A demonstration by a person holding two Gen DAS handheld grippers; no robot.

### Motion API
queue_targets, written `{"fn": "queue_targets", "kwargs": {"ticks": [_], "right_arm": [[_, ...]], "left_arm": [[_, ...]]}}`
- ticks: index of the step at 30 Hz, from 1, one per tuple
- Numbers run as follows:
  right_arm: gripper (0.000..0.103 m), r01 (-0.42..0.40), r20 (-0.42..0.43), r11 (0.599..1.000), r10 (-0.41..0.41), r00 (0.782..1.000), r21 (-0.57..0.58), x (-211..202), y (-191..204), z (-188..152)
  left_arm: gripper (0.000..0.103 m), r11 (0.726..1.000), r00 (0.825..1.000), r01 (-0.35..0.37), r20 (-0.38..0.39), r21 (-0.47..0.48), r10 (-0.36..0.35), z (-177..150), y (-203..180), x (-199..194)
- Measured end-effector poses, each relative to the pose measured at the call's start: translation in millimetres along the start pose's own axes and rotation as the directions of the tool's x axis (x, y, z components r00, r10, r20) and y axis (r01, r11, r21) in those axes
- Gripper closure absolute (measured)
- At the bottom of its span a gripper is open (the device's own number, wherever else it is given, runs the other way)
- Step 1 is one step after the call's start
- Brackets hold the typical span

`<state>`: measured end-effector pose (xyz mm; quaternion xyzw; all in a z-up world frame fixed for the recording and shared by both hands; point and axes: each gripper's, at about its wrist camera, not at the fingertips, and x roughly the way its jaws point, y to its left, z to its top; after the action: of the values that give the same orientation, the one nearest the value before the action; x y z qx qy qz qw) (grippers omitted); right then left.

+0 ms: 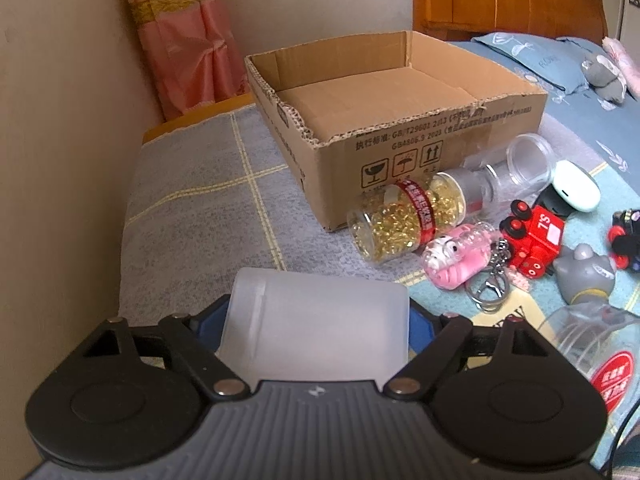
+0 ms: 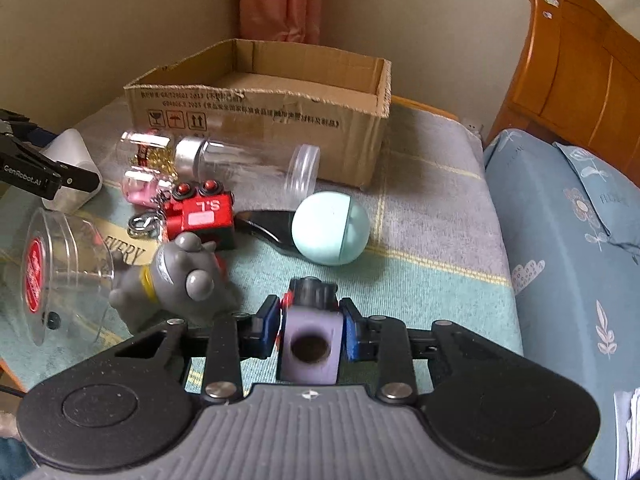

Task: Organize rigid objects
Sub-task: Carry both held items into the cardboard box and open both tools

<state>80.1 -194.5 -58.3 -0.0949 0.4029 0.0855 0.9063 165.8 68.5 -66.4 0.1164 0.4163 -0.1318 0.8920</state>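
Currently left gripper (image 1: 316,320) clamps a frosted white container (image 1: 320,320) on both sides, near the cardboard box (image 1: 400,152). Right gripper (image 2: 310,328) is closed on a lilac toy block (image 2: 310,340), right of the grey figurine (image 2: 180,280).

On the cardboard box (image 1: 400,148) side, printed lines with "GB/T29601" and "GB4806.9 2023", plus fragile, umbrella and this-way-up signs. The red toy train (image 2: 200,216) reads "7'S". The left gripper (image 2: 36,178) arm says "GenRobot.AI". The mat (image 2: 128,254) shows "EVERY". Red jar labels unreadable.
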Motion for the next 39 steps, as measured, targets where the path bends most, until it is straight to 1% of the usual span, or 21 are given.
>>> {"fn": "queue_targets", "kwargs": {"ticks": [3, 8, 18, 23, 27, 33, 35, 39], "right_arm": [[0.067, -0.015, 0.007, 1.000, 0.015, 1.000, -0.014, -4.0, -2.5, 5.7], [0.067, -0.031, 0.018, 0.999, 0.032, 0.999, -0.032, -9.4, -6.8, 13.0], [0.067, -0.073, 0.040, 0.997, 0.074, 0.996, -0.031, -22.5, -15.3, 22.1], [0.067, -0.075, 0.052, 0.997, 0.077, 0.996, -0.029, -28.8, -17.6, 23.6], [0.067, -0.082, 0.074, 0.996, 0.084, 0.994, -0.033, -36.7, -20.9, 31.0], [0.067, -0.085, 0.133, 0.994, 0.094, 0.987, -0.071, -45.4, -24.4, 62.6], [0.067, -0.079, 0.158, 0.993, 0.092, 0.983, -0.087, -46.6, -25.5, 78.0], [0.067, -0.071, 0.197, 0.991, 0.093, 0.976, -0.114, -44.0, -27.5, 110.9]], "left_arm": [[0.018, 1.000, 1.000, 0.007, -0.008, -0.006, -0.007, 3.7, -1.0, -4.1], [0.018, 1.000, 1.000, 0.014, -0.001, -0.011, -0.014, 9.9, -4.5, -13.8], [0.018, 1.000, 0.999, 0.014, 0.033, 0.024, -0.015, 25.1, -16.5, -30.8], [0.018, 0.999, 0.999, 0.015, 0.041, 0.029, -0.016, 31.9, -19.2, -39.0], [0.018, 0.999, 0.998, 0.009, 0.055, 0.050, -0.012, 44.3, -21.9, -47.4], [0.018, 0.996, 0.995, -0.010, 0.095, 0.089, 0.002, 77.5, -23.8, -54.0], [0.018, 0.995, 0.994, -0.026, 0.112, 0.094, 0.015, 91.4, -22.8, -53.2], [0.018, 0.996, 0.993, -0.027, 0.116, 0.087, 0.016, 115.6, -18.3, -45.1]]}}
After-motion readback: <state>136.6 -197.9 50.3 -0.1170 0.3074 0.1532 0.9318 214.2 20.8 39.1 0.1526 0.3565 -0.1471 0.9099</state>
